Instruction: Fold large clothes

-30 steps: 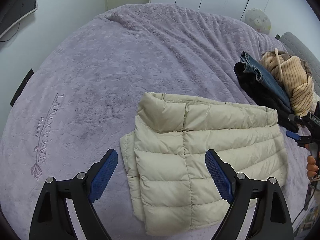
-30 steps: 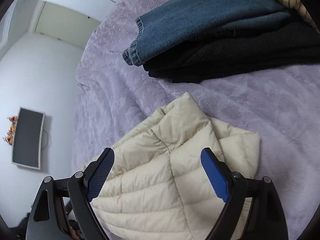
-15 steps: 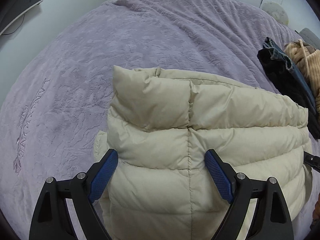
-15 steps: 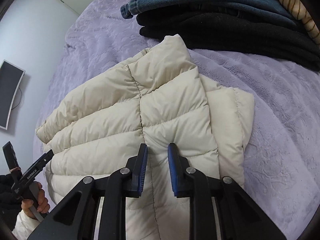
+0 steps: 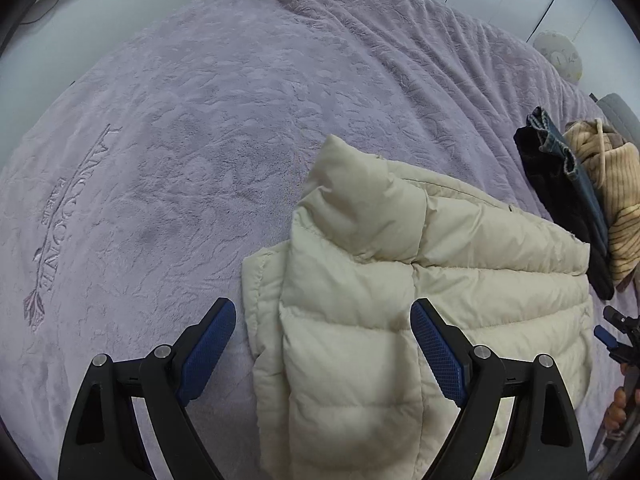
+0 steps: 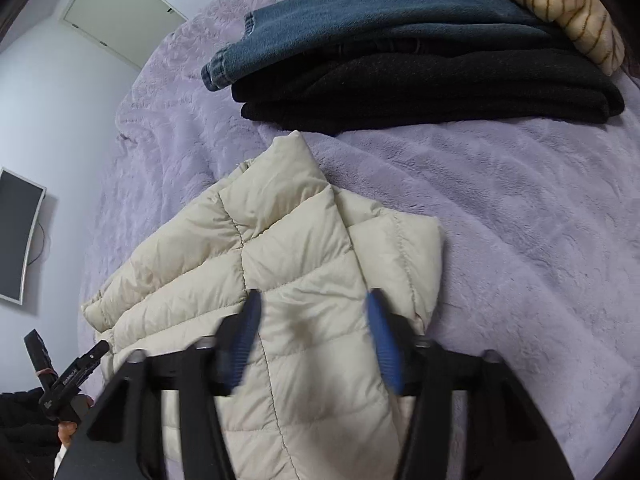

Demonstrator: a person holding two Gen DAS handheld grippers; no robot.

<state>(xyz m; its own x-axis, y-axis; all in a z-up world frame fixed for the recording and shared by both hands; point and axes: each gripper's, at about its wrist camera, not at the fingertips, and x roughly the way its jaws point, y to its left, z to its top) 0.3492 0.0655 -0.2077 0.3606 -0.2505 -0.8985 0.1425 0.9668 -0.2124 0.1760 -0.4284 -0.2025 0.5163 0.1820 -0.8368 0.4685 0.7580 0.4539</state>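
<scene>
A cream quilted puffer jacket (image 5: 400, 300) lies folded on the purple bedspread (image 5: 200, 140); it also shows in the right wrist view (image 6: 280, 272). My left gripper (image 5: 322, 352) is open, its blue pads either side of the jacket's left end, just above it. My right gripper (image 6: 314, 340) is open over the jacket's other end, its fingers motion-blurred. The right gripper's tip also shows at the right edge of the left wrist view (image 5: 616, 340).
A stack of folded clothes lies beyond the jacket: blue jeans (image 6: 380, 28), a black garment (image 6: 440, 92) and a striped beige sweater (image 6: 560, 4). The stack also shows at the right of the left wrist view (image 5: 580, 200). Bare bedspread (image 6: 520, 220) lies around. A wall monitor (image 6: 16, 240) hangs at left.
The right gripper, shut half a second ago, has opened over the jacket. The left gripper stayed open and shifted left, so the jacket sits more to its right.
</scene>
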